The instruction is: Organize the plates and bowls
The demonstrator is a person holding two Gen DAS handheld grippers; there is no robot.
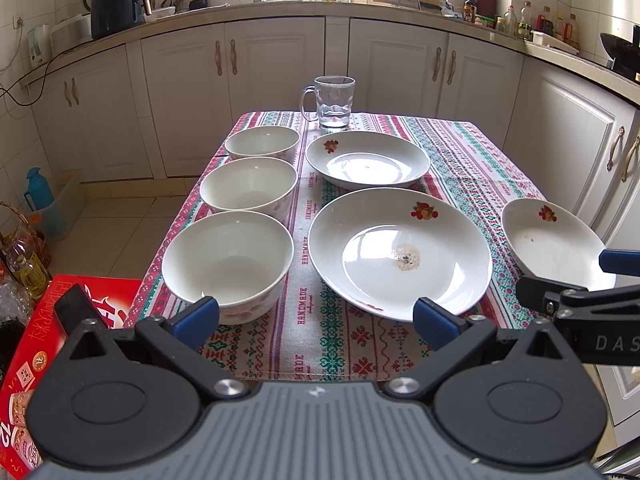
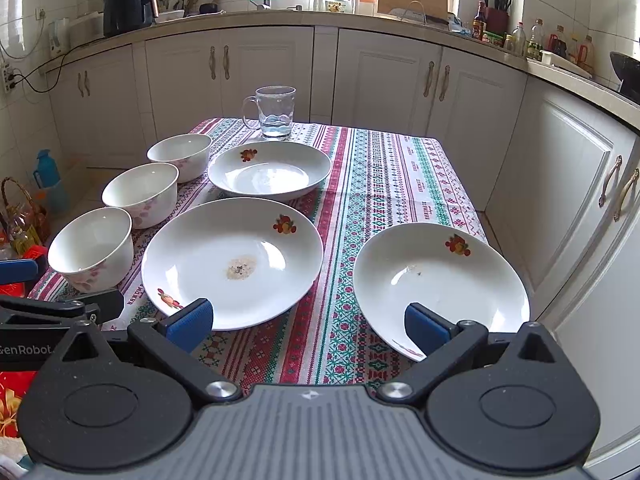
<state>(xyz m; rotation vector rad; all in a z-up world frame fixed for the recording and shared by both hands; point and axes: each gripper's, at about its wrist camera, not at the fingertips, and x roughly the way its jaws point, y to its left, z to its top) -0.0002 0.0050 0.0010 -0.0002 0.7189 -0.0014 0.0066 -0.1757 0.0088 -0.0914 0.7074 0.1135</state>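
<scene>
Your right gripper (image 2: 308, 326) body hides the near rim of the right plate (image 2: 440, 280); your left gripper (image 1: 316, 318) covers the table's near edge. A glass mug (image 1: 334, 102) stands behind the far plate (image 1: 368, 160). Three white bowls (image 1: 228, 258) line the tablecloth (image 1: 460, 152) beside the soiled middle plate (image 1: 400, 252). Both grippers hover spread wide, empty.

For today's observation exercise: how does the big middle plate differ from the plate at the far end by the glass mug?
The middle plate looks larger and carries a brownish residue patch at its centre; the far plate looks clean. The middle plate shows two fruit motifs on its rim, the far plate only one visible. Both are white, upright and lie on the patterned tablecloth.
</scene>
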